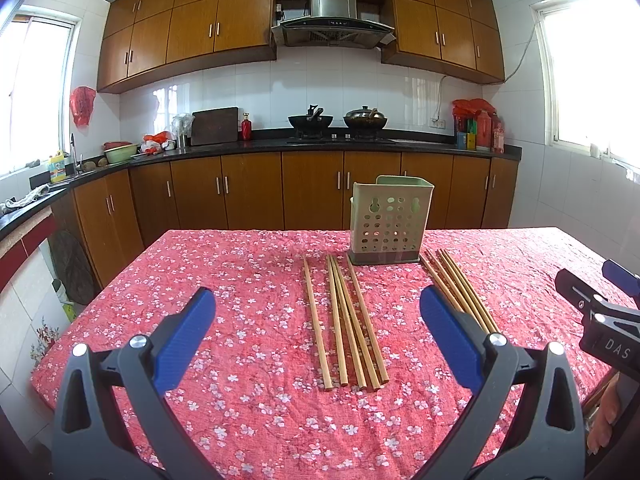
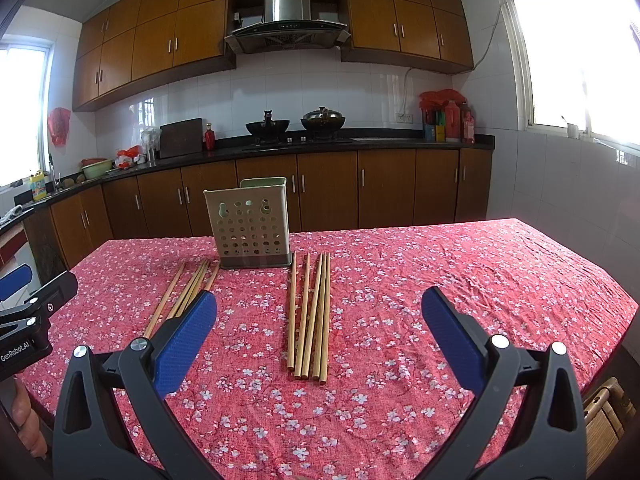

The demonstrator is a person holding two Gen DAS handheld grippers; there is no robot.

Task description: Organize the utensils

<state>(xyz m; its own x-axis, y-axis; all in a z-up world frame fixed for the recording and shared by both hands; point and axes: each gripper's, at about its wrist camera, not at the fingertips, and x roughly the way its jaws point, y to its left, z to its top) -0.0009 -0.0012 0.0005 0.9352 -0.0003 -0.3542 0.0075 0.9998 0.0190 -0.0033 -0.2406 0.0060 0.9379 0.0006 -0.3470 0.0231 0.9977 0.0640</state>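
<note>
A pale green perforated utensil holder (image 1: 390,220) (image 2: 250,226) stands upright on the red floral tablecloth (image 1: 248,280) (image 2: 440,280). Two bundles of wooden chopsticks lie flat in front of it: a left bundle (image 1: 348,320) (image 2: 188,292) and a right bundle (image 1: 460,288) (image 2: 310,316). My left gripper (image 1: 316,332) is open and empty, above the cloth, with the left bundle between its fingers. My right gripper (image 2: 320,332) is open and empty, with the right bundle between its fingers. Each gripper shows at the edge of the other's view, the right one (image 1: 600,312) and the left one (image 2: 28,320).
The table's edges run close on the left (image 1: 60,340) and right (image 2: 616,320). A woven stool (image 2: 604,412) sits below the right edge. Kitchen cabinets, a stove with two pans (image 1: 338,122) and a sink counter lie beyond the table.
</note>
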